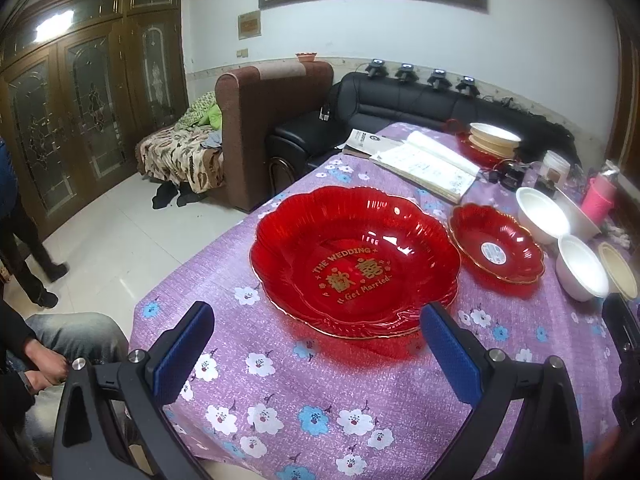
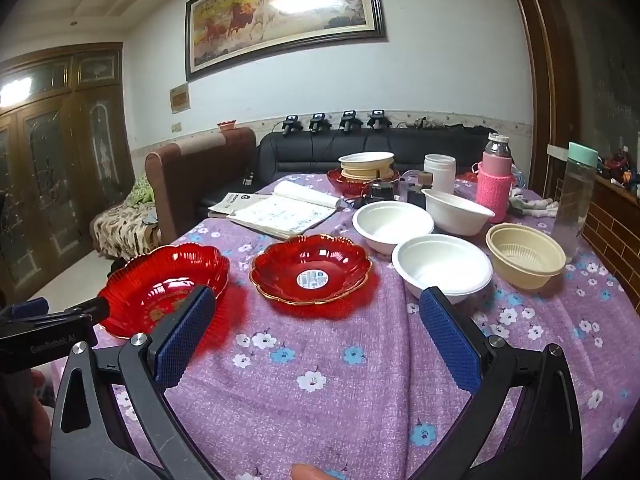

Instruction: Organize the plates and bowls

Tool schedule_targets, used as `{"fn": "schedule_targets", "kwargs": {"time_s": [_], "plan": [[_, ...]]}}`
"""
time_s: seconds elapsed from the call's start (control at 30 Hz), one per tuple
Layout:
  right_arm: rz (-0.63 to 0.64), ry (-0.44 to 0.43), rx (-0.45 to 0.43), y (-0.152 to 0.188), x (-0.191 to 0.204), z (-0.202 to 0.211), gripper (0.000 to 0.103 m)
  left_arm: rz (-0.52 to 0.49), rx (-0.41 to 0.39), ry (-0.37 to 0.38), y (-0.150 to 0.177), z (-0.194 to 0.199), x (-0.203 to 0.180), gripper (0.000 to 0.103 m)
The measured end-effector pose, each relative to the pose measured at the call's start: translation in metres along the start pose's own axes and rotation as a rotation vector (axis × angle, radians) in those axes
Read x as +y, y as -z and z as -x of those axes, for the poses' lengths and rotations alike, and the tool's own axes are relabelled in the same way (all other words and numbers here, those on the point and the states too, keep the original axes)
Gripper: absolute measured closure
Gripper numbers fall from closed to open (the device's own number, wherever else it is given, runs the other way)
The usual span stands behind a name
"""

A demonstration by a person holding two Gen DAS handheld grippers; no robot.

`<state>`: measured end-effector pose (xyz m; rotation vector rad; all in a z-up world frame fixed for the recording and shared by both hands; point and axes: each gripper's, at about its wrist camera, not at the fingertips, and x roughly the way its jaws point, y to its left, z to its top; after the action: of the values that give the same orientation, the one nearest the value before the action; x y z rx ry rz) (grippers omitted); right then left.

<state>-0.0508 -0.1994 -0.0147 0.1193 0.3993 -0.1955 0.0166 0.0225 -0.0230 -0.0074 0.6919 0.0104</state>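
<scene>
Near the surface's front edge, your left claw (image 1: 316,354) hangs wide apart, big red plate (image 1: 356,260) dead ahead; right claw (image 2: 320,340), likewise apart, faces the small plate (image 2: 311,274).

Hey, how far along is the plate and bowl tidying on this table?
Done: the large red plate already sits on another red plate, and bowls are stacked at the far end. In hand: nothing; the left gripper and right gripper are both open. Left: the small red plate, three white bowls and the beige bowl.
</scene>
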Motion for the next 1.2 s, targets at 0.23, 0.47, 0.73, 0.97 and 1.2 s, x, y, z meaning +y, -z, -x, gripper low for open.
{"fn": "schedule_targets", "kwargs": {"time_s": [0.23, 0.47, 0.73, 0.97, 1.2], "plan": [[0.004, -0.005, 0.010, -0.001, 0.002, 0.000, 0.000, 0.008, 0.002, -0.010, -0.002, -0.001, 0.001, 0.000], [0.014, -0.022, 0.033, -0.001, 0.007, -0.006, 0.000, 0.026, 0.005, -0.019, -0.003, -0.005, 0.007, 0.000], [0.032, -0.036, 0.053, -0.003, 0.018, -0.012, 0.000, 0.051, 0.010, -0.025, -0.002, -0.008, 0.019, 0.000], [0.050, -0.044, 0.057, -0.004, 0.029, -0.014, 0.000, 0.064, 0.014, -0.018, -0.001, -0.008, 0.026, 0.000], [0.042, -0.052, 0.075, -0.004, 0.033, -0.015, 0.000, 0.070, 0.017, -0.017, 0.000, -0.009, 0.030, 0.000]]}}
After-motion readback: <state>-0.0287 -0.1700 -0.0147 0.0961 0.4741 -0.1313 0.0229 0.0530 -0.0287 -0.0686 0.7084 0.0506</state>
